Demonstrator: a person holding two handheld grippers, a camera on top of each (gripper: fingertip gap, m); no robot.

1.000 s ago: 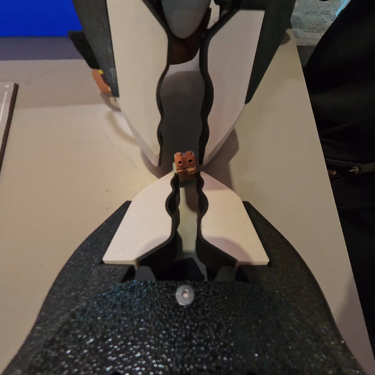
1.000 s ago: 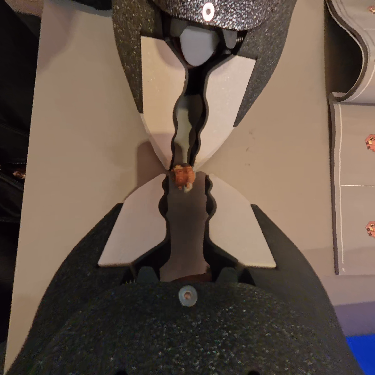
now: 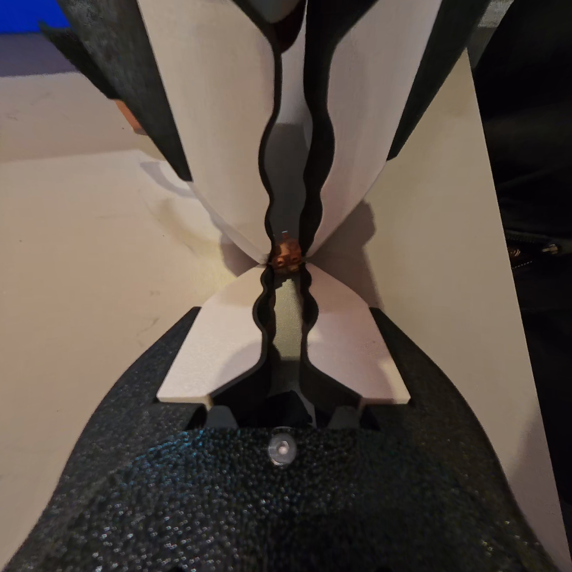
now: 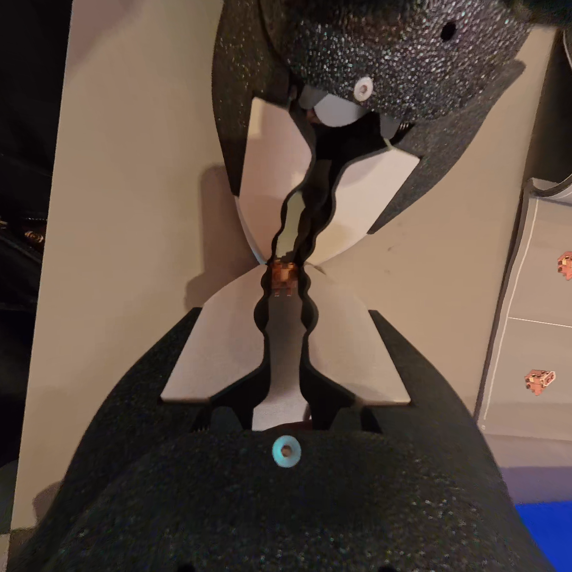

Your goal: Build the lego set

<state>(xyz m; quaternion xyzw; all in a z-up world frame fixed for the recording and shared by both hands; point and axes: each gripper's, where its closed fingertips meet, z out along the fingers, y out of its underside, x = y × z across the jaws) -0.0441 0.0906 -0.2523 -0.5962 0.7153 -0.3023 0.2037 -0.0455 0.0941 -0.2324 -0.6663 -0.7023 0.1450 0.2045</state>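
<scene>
While tip to tip over the tabletop | left hand-held gripper and right hand-held gripper both clench one small brown brick | shared grip keeps it aloft.

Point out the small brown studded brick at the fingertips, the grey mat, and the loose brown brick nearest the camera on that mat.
Small brown studded brick (image 4: pixel 283 276), right wrist view: its middle, between the fingers.
Grey mat (image 4: pixel 523 334), right wrist view: bare surface.
Loose brown brick (image 4: pixel 540 381), right wrist view: its studded top.
</scene>
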